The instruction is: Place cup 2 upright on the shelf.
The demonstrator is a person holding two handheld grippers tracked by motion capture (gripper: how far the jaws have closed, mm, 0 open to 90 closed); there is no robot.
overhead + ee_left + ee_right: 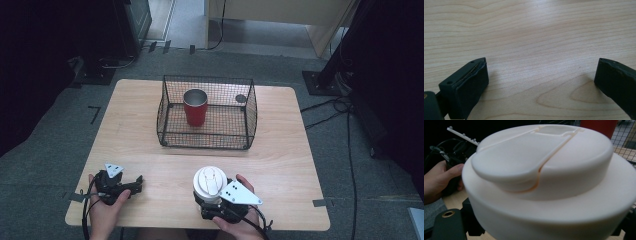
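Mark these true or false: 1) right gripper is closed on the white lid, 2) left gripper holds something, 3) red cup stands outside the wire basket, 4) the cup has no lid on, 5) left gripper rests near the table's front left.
1) True: the right gripper is shut on the white lid.
2) False: the left gripper is open, with bare table between its jaws.
3) False: the red cup stands upright inside the wire basket.
4) True: its mouth is open.
5) True.

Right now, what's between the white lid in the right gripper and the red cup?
Bare table, then the near wall of the wire basket around the red cup, in the high view. The right gripper grips the white lid.
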